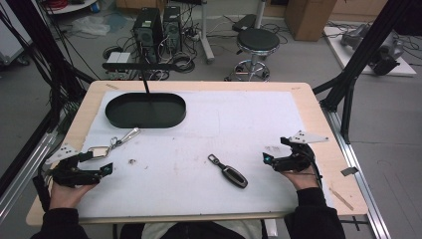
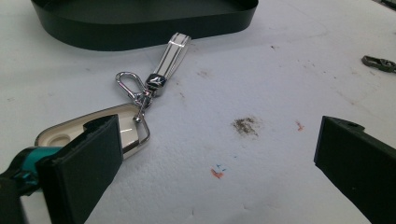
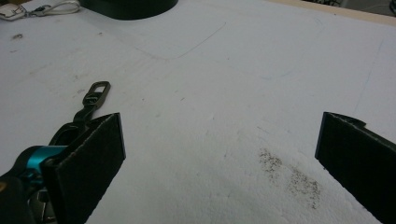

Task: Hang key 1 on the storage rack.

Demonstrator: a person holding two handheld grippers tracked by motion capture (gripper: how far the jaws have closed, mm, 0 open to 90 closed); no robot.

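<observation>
The white key fob (image 2: 95,128) is lying on the white mat (image 1: 224,124) just ahead of the left gripper (image 1: 92,163), its keyring strap (image 2: 172,51) pointing toward the black oval tray (image 1: 145,110). Both grippers are standing wide open and empty; the right gripper (image 1: 278,158) is sitting beside the dark key fob (image 1: 234,175).

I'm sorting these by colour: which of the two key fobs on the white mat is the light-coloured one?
The white key fob with the silver clip and strap, lying by the left gripper near the black tray. The other key fob, mid-mat, is dark.
</observation>
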